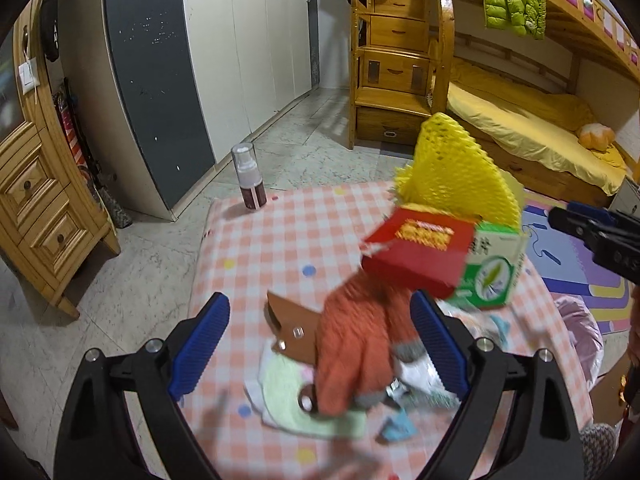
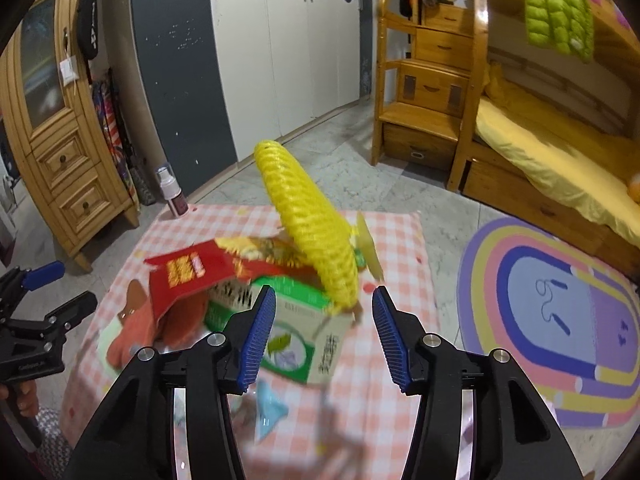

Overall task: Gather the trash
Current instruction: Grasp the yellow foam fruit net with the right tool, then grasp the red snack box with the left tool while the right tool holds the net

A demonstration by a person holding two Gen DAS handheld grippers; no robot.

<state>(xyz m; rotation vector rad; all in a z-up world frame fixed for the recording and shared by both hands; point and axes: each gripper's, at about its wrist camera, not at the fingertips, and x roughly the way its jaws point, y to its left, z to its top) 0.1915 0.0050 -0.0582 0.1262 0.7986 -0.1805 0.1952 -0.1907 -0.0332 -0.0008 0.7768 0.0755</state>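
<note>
A pile of trash lies on a pink checked cloth. It holds a red carton, a green and white box, a yellow foam net, an orange glove, a brown leather piece and a blue scrap. My left gripper is open over the glove. My right gripper is open, with the green box between its fingers. The items look blurred.
A spray bottle stands at the cloth's far corner. A pink plastic bag sits right of the cloth. A wooden cabinet, wardrobes, a bunk bed and a rainbow rug surround it.
</note>
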